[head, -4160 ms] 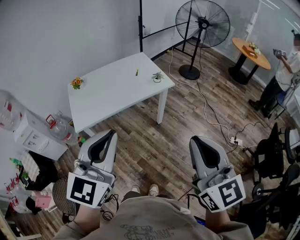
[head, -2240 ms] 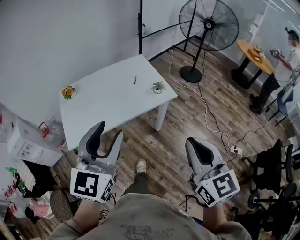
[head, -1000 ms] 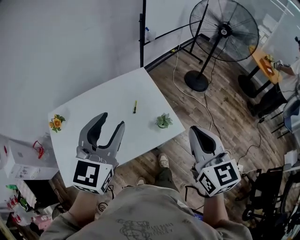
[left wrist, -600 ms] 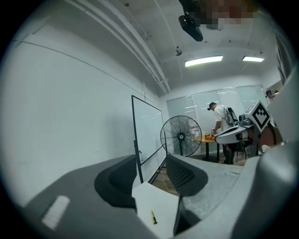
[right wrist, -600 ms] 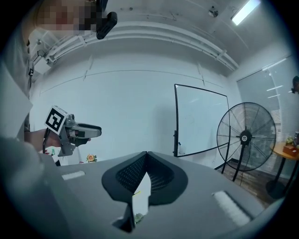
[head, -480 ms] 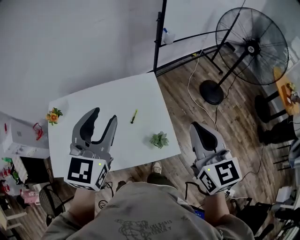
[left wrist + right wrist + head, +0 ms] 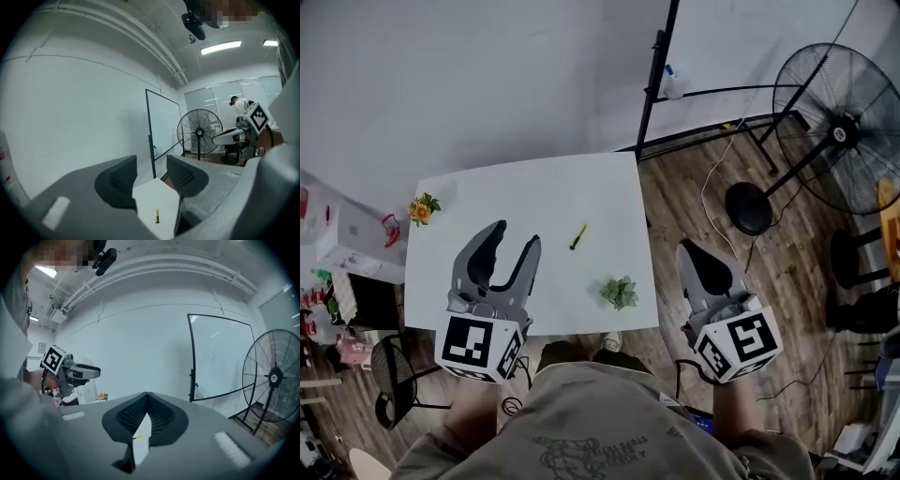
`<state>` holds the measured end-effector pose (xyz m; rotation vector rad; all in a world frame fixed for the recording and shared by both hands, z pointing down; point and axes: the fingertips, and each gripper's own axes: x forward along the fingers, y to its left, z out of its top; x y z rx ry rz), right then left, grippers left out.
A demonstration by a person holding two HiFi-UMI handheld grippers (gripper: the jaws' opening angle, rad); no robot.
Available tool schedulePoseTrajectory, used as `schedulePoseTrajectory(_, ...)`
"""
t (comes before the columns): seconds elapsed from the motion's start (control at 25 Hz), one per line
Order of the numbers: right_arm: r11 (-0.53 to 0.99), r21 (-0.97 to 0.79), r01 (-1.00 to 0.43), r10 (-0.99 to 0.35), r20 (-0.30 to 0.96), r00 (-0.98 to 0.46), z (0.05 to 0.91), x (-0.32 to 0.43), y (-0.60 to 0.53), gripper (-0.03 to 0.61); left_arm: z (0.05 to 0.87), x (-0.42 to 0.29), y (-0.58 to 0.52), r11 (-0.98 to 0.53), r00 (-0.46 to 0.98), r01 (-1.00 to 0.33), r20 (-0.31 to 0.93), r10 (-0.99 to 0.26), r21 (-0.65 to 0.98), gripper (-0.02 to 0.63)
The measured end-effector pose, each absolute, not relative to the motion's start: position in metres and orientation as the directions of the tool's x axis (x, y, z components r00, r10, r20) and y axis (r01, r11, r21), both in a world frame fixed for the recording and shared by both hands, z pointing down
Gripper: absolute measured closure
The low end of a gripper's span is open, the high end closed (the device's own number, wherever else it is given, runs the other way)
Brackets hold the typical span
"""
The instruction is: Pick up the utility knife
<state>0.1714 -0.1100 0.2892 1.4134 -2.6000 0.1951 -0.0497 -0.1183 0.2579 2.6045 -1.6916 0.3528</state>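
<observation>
The left gripper (image 7: 515,236) was held above the near left of the white surface (image 7: 534,187), its jaws spread apart and empty. The utility knife (image 7: 578,236) lay flat just right of those jaws and slightly farther off, its long axis slanting away toward the far right. The right gripper (image 7: 692,253), jaws pressed together on nothing, hung beyond the surface's right edge, so I judged the left nearer.

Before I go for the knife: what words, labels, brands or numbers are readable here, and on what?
None can be read.
Shirt: faint print, too blurred.
Left tongs, right tongs: only square marker patterns, no letters.
White box: red marks, too small.
Utility knife: too small for any label.
</observation>
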Motion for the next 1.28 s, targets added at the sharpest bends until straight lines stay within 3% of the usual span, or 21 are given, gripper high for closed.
schedulePoseTrajectory(0.72, 0.514, -0.058, -0.856, -0.824, 0.245, -0.511, 0.302, 0.137, -0.135, 0.551, 0.276, -0.079, -0.135, -0.451, 0.419, -0.887, 0.237, -0.876, -0.097, 0.417)
schedulePoseTrajectory(1.28, 0.449, -0.109, -0.887, -0.790, 0.415, -0.451, 0.388, 0.130, -0.183, 0.551, 0.380, -0.069, -0.191, -0.526, 0.471, -0.850, 0.409, -0.782, -0.025, 0.420)
